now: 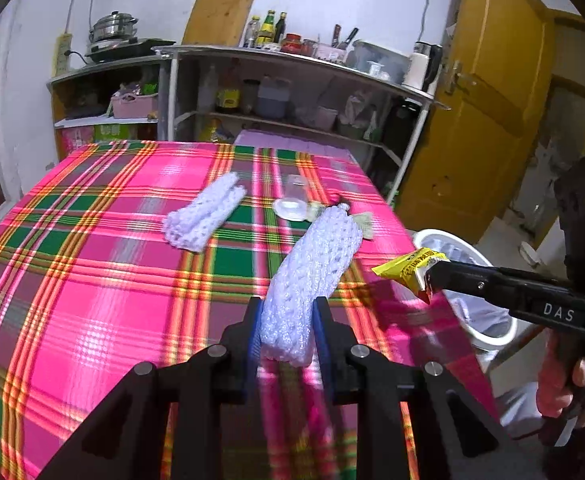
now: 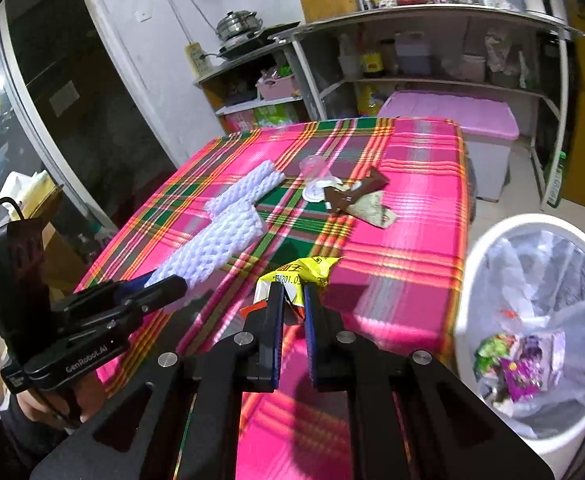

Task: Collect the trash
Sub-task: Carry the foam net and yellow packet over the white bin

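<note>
My left gripper point(image 1: 288, 320) is shut on a white foam fruit net point(image 1: 312, 268), lifted above the plaid tablecloth point(image 1: 92, 280); the same net point(image 2: 208, 252) and left gripper point(image 2: 160, 290) show in the right wrist view. My right gripper point(image 2: 292, 300) is shut on a yellow snack wrapper point(image 2: 300, 276), also seen as the wrapper point(image 1: 408, 268) in the right gripper point(image 1: 432, 280) near the table's right edge. A second foam net point(image 1: 204, 212), a clear plastic cup point(image 1: 294, 200), a brown wrapper point(image 2: 356, 194) and a paper scrap point(image 2: 376, 210) lie on the cloth.
A white trash bin point(image 2: 472, 264) lined with a clear bag stands on the floor right of the table, with several wrappers inside. Shelves point(image 1: 292, 60) with bottles and pots stand behind the table. A pink-lidded box point(image 2: 452, 116) sits by them. A yellow door point(image 1: 484, 100) is at right.
</note>
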`<state>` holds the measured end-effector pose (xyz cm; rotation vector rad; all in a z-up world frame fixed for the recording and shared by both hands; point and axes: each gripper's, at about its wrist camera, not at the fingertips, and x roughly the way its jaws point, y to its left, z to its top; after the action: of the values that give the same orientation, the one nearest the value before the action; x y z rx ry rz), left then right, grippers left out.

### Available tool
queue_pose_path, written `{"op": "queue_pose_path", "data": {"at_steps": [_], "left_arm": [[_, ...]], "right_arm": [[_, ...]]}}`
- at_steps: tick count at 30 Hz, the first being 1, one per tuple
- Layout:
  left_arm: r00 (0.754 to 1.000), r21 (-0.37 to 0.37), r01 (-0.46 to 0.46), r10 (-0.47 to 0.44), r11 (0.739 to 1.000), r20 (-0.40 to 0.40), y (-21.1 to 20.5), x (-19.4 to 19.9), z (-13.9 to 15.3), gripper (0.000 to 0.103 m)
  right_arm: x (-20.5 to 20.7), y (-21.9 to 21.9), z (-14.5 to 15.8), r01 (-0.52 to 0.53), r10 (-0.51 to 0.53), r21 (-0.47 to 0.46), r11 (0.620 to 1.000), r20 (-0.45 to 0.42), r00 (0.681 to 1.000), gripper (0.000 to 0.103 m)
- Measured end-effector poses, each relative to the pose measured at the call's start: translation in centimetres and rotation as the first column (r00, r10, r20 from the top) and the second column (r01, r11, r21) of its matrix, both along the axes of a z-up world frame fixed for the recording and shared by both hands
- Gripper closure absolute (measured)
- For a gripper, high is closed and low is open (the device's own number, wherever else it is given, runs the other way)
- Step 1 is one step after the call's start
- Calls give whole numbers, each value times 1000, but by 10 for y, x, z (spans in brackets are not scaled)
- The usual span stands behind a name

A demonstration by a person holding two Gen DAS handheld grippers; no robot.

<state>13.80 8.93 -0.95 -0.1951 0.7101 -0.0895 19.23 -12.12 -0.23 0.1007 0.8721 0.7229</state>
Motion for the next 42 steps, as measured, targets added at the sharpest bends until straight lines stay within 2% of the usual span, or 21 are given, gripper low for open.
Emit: {"op": "queue_pose_path", "data": {"at_steps": [11,22,32,42], "left_arm": [[996,-12,84,-84,996,28,-52,-12,16,78],[984,-1,175,-174,985,26,-103,-8,21,78],[967,25,253,-253,967,16,-146,13,20,78],[950,32,311,-310,950,-31,-178,43,4,78]], "right_arm": [[-25,-53,14,91,-91,36,995,18,996,93],[-33,-106,13,196,-197,49,979,17,980,93],[-28,-152,6,289,-290,54,956,-1,957,93],[-14,-184,-12,353,-351,43,935,-45,935,93]]}}
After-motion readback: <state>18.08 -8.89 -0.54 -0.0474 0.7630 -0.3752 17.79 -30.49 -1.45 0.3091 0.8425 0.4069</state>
